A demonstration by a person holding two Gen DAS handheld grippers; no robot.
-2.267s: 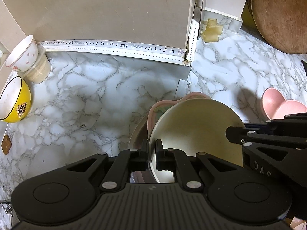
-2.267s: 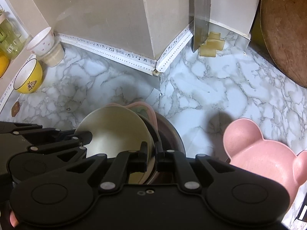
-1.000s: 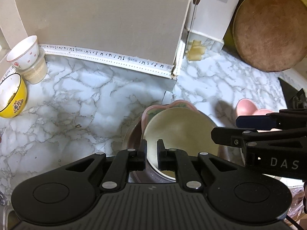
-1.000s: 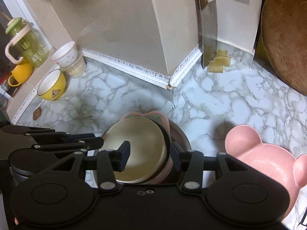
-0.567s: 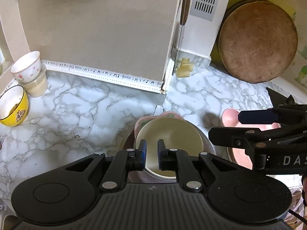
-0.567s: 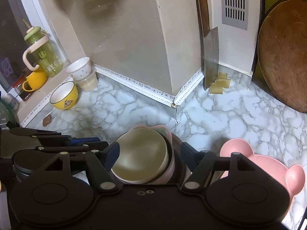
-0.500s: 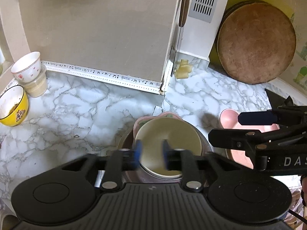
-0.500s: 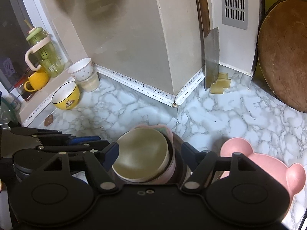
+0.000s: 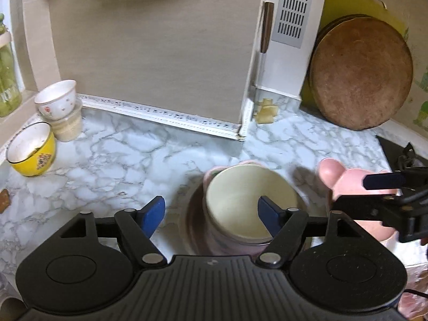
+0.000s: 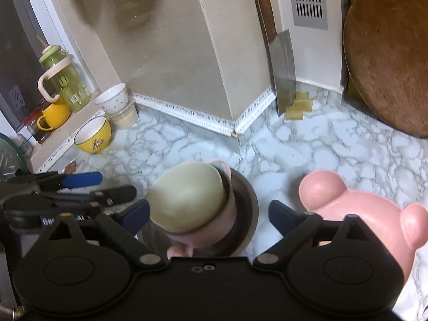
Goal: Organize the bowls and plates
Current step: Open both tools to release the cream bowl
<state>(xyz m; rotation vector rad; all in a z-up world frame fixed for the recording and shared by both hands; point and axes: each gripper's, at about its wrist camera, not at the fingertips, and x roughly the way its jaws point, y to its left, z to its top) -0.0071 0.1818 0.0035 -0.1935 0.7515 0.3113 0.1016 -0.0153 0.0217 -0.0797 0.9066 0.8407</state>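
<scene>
A cream bowl (image 9: 248, 200) sits nested in a pink bowl (image 9: 230, 243) on a dark brown plate (image 9: 192, 222), all on the marble counter. My left gripper (image 9: 211, 212) hangs above the near side of this stack. Its jaws are opening and the blue pads (image 9: 153, 211) touch nothing. In the right wrist view the cream bowl (image 10: 187, 195) lies between the spreading fingers of my right gripper (image 10: 208, 214), with no pad on it. Its jaws are opening too. A pink bear-shaped bowl (image 10: 361, 219) rests right of the stack.
At the far left stand a yellow bowl (image 10: 93, 136) and a white flowered bowl (image 10: 112, 101) on a beige cup. A cleaver (image 10: 283, 75) leans on the white wall, and a round wooden board (image 10: 388, 53) stands at the back right. A green jug (image 10: 64, 77) is on the sill.
Both grippers were shut on the rim of the stacked bowls, then let go. Their jaws have spread wide and both have drawn back, so the stack looks smaller.
</scene>
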